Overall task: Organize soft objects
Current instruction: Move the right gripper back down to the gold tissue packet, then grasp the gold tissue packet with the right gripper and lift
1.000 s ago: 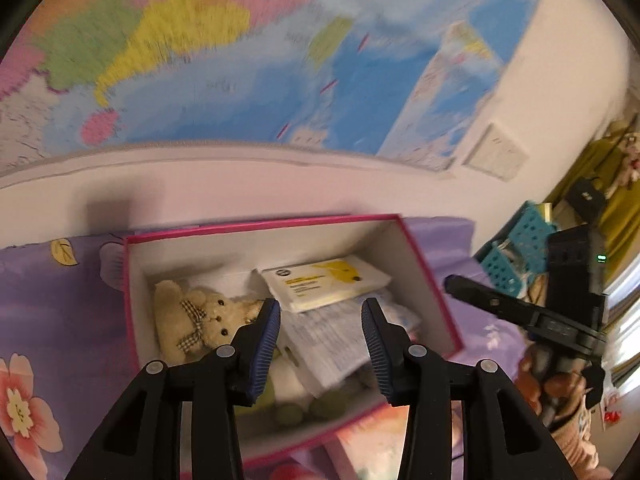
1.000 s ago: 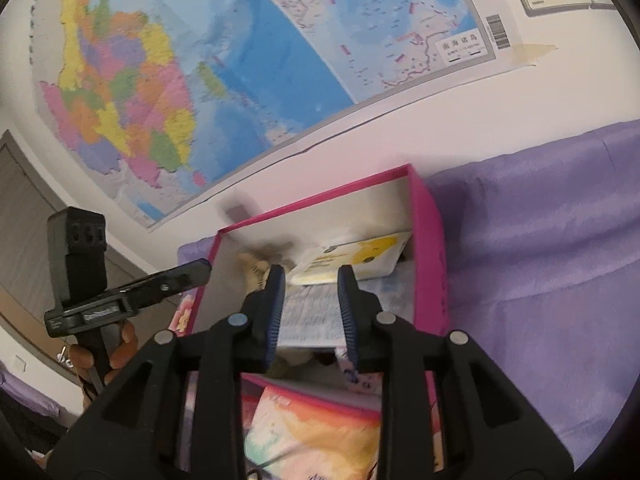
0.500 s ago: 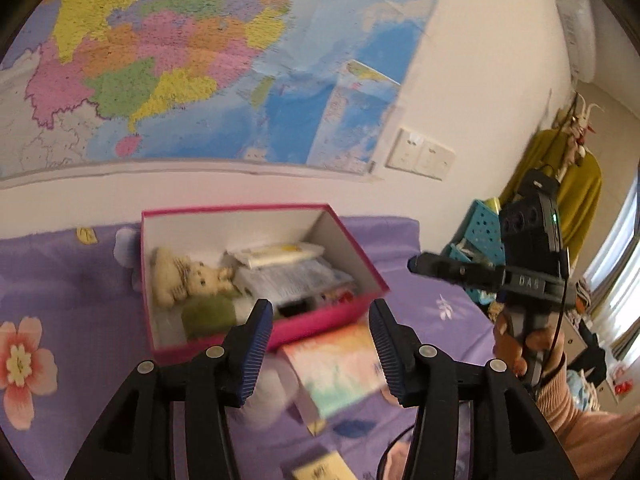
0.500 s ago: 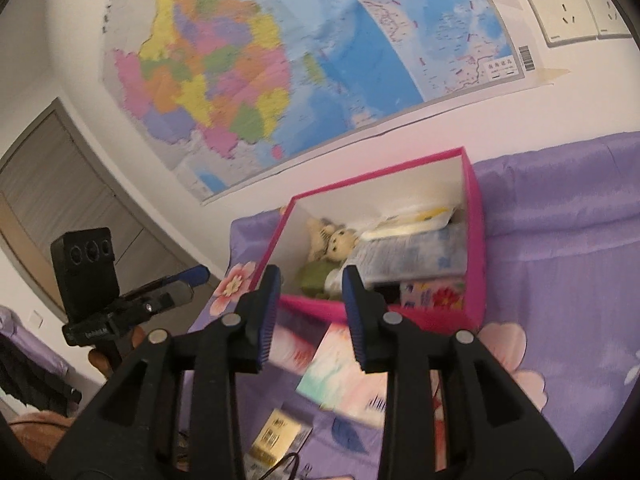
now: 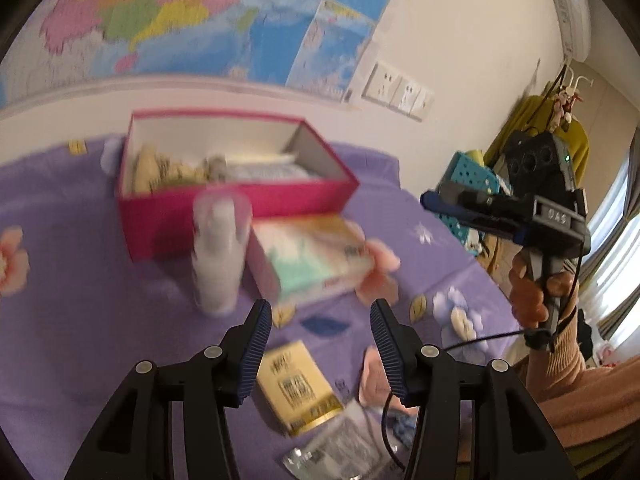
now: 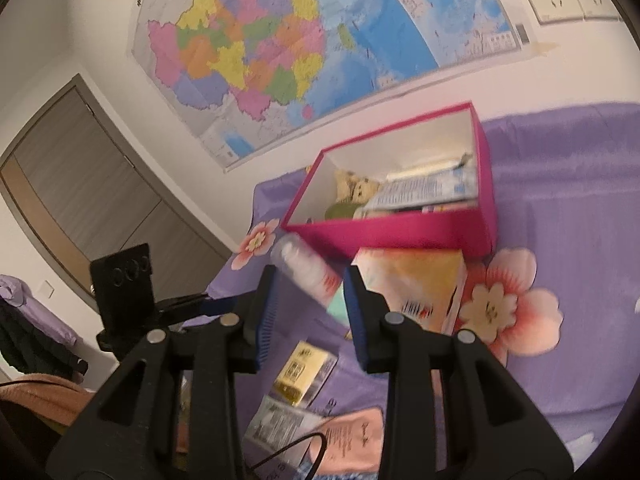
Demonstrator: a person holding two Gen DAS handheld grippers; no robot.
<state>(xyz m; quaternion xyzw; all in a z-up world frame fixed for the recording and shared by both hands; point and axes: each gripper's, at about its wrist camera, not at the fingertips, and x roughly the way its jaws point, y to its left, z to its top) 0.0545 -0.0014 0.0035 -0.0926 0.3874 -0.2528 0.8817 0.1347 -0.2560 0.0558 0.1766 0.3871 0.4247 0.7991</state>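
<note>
A pink box [image 5: 240, 208] stands on the purple flowered bedsheet [image 5: 80, 320] near the wall. In it lie a cream teddy bear [image 6: 356, 188] and flat packets. My left gripper [image 5: 320, 320] hovers in front of the box, above a yellow packet [image 5: 300, 388]. Its jaws are opening, with nothing between them. My right gripper [image 6: 311, 292] hangs over a white bottle [image 6: 308, 268] and a pastel tissue pack [image 6: 416, 284]. Its jaws are opening too and hold nothing. In the left wrist view the right gripper [image 5: 436, 200] shows at the right, in a hand.
A silver packet [image 5: 340, 448] and a pink packet [image 6: 352, 440] lie at the near edge of the sheet, with a black cable across them. A map covers the wall behind the box. A blue basket [image 5: 476, 176] and hanging clothes are to the right.
Both grippers have drawn back from over the box toward the near side of the bed. The bottle, tissue pack and packets have come into view. Both sets of jaws stand slightly wider.
</note>
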